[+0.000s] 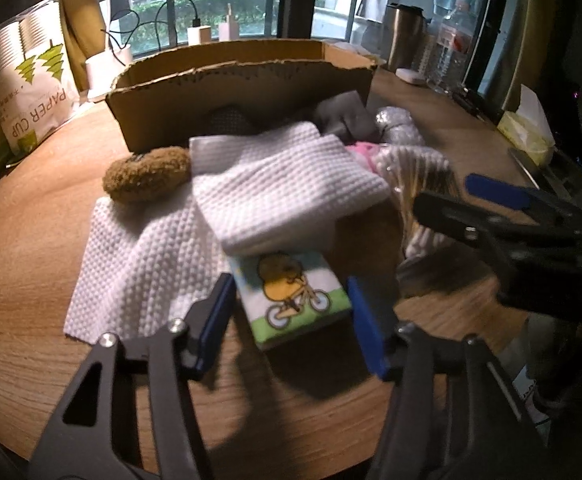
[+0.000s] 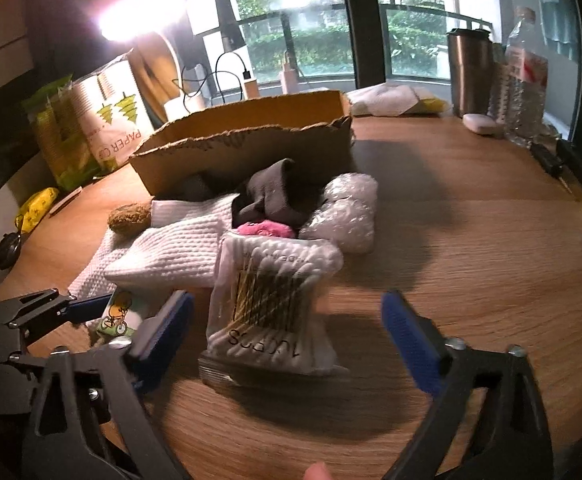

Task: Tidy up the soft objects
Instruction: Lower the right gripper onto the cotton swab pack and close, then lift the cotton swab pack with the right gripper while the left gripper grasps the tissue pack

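A pile of soft things lies on the round wooden table in front of an open cardboard box (image 1: 243,92) (image 2: 247,140). My left gripper (image 1: 291,316) is open, its blue pads on either side of a cartoon-print tissue pack (image 1: 291,296) that sticks out from under a folded white towel (image 1: 283,192). My right gripper (image 2: 287,328) is open around a clear bag of cotton swabs (image 2: 271,300). A brown plush (image 1: 147,174), a dark grey cloth (image 2: 271,196), a pink item (image 2: 265,229) and bubble wrap (image 2: 343,212) also lie in the pile.
A paper-cup pack (image 1: 31,88) stands at the left. A steel tumbler (image 2: 471,72), a water bottle (image 2: 525,88) and a white case (image 2: 479,123) stand at the back right. A tissue box (image 1: 527,132) sits at the right edge. Chargers and cables lie behind the box.
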Motion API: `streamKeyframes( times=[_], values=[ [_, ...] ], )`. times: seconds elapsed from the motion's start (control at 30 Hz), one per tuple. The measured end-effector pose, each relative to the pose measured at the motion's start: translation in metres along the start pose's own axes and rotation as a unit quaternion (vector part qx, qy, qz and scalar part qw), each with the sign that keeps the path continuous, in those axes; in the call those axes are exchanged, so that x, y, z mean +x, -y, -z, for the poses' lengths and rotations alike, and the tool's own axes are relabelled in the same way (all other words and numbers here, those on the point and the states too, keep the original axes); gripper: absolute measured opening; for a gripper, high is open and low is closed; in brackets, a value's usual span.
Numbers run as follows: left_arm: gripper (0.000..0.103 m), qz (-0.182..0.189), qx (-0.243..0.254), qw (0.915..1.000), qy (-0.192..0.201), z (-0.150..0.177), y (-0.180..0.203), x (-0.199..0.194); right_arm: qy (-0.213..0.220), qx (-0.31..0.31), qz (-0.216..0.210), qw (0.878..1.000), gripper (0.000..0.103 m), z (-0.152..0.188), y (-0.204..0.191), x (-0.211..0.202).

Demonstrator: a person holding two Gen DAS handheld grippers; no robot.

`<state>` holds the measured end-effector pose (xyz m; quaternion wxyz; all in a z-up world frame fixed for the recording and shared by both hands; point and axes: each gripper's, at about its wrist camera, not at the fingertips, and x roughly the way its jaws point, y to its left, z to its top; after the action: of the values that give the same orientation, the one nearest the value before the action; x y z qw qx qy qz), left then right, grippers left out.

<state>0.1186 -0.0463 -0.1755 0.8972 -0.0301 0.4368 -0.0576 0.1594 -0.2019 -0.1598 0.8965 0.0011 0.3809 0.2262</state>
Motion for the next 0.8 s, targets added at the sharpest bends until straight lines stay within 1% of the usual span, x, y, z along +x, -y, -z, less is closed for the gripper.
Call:
streamKeyframes(
  times=[0.13, 0.2, 0.23, 0.27, 0.3, 0.37, 0.47, 0.53, 0.8],
  values=[
    [0.055, 0.005, 0.002, 1.0, 0.007, 0.001, -0.001, -0.005, -0.014, -0.006, 0.0, 1.0, 0.081, 0.002, -0.003, 0.008],
    [0.055, 0.009, 0.003, 0.9999, 0.013, 0.001, -0.001, -0.009, -0.018, -0.007, -0.002, 1.0, 0.073, 0.003, -0.004, 0.011],
    [0.055, 0.01, 0.003, 0.9998, 0.015, 0.002, -0.001, -0.011, -0.02, -0.008, -0.002, 1.0, 0.064, 0.003, -0.004, 0.011],
    [0.055, 0.011, 0.003, 0.9998, 0.018, 0.002, -0.001, -0.013, -0.021, -0.009, -0.002, 1.0, 0.059, 0.003, -0.005, 0.011],
    [0.054, 0.013, 0.004, 0.9997, 0.02, 0.002, -0.001, -0.015, -0.021, -0.01, -0.001, 1.0, 0.058, 0.003, -0.006, 0.011],
    [0.054, 0.015, 0.005, 0.9996, 0.025, 0.002, -0.001, -0.019, -0.021, -0.014, -0.001, 1.0, 0.051, 0.003, -0.007, 0.011],
    [0.054, 0.019, 0.004, 0.9993, 0.03, 0.001, -0.002, -0.023, -0.018, -0.02, 0.002, 1.0, 0.045, 0.003, -0.01, 0.007],
    [0.053, 0.022, 0.004, 0.9991, 0.035, 0.001, -0.002, -0.027, -0.016, -0.023, 0.002, 1.0, 0.044, 0.003, -0.011, 0.005],
    [0.051, 0.027, 0.001, 0.9979, 0.059, -0.001, -0.007, -0.046, 0.006, -0.033, 0.006, 0.999, 0.043, -0.004, -0.018, -0.014]
  ],
)
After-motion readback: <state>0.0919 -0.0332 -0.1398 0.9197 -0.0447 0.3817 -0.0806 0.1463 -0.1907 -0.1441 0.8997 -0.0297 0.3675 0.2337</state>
